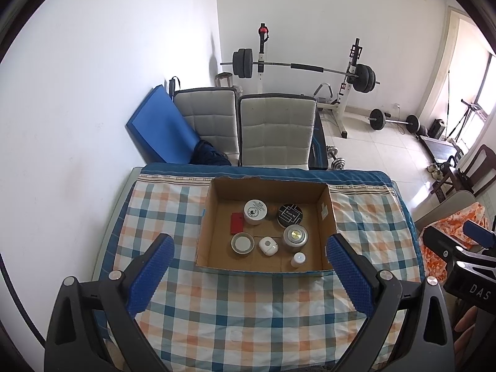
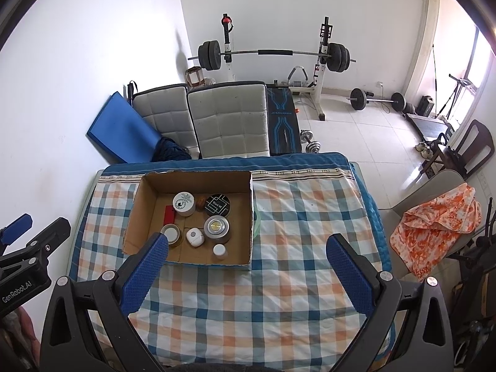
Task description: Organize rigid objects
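Observation:
An open cardboard box (image 1: 324, 214) (image 2: 145, 186) stands on the checked tablecloth. It holds several items: a white jar (image 1: 254, 211) (image 2: 183, 204), a black tin (image 1: 290, 214) (image 2: 218, 205), a silver tin (image 1: 295, 237) (image 2: 216, 228), a red card (image 1: 237, 222), a tape roll (image 1: 242, 244) (image 2: 171, 234), a white rounded device (image 1: 267, 245) (image 2: 194, 236) and a small white bottle (image 1: 298, 259) (image 2: 219, 251). My left gripper (image 1: 249, 274) is open and empty, held above the table before the box. My right gripper (image 2: 248, 274) is open and empty, to the right of the box.
The table (image 1: 235, 310) carries the checked cloth. Two padded chairs (image 1: 276, 130) stand behind it, with a blue mat (image 1: 161, 124) against the wall. A barbell rack (image 1: 303, 68) and dumbbells stand on the floor beyond. An orange cloth (image 2: 434, 217) lies on a chair at right.

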A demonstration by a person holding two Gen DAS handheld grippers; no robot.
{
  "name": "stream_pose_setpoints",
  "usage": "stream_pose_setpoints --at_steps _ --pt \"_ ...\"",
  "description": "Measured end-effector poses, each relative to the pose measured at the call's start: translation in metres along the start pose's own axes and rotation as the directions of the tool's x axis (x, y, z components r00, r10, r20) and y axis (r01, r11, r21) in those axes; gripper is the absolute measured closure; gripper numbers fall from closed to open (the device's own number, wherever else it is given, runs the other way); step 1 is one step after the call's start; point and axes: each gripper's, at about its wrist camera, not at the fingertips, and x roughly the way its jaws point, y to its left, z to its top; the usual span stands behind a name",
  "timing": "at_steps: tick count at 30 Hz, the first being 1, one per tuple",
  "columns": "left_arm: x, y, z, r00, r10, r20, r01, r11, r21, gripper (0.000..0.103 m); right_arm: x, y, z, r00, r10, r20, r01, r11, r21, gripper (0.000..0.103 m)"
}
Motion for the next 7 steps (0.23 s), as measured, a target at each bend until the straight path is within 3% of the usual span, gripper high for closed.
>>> stream_pose_setpoints --at_steps 7 --pt "-0.0003 0.0003 -0.0007 1.000 0.004 0.004 -0.004 1.000 -0.003 0.002 0.0000 -0.0004 0.0000 1.000 0.000 -0.001 0.000 1.000 0.001 0.000"
